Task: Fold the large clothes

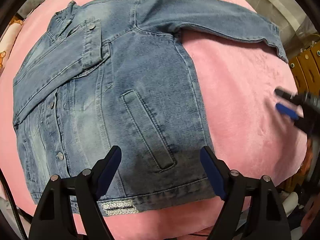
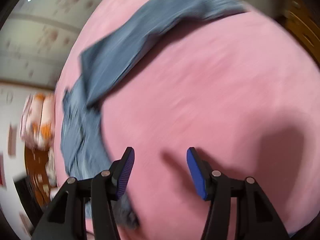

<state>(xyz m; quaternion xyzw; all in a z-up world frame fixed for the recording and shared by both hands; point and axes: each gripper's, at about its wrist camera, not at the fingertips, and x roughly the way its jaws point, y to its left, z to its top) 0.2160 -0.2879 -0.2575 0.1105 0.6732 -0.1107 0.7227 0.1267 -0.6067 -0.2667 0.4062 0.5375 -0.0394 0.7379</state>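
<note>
A blue denim jacket lies front-up on a pink blanket. One sleeve is folded across its chest on the left, and the other stretches out toward the upper right. My left gripper hangs open just above the jacket's hem, near the slanted pocket, and holds nothing. At the right edge my right gripper shows blurred over bare blanket. The right wrist view is motion-blurred. There the right gripper is open over the pink blanket, with the outstretched jacket sleeve to its upper left.
Wooden furniture stands beyond the blanket's right edge. A bear-patterned cloth lies at the far left. In the right wrist view an orange and white patterned bundle sits off the blanket's left side, with a pale patterned wall behind.
</note>
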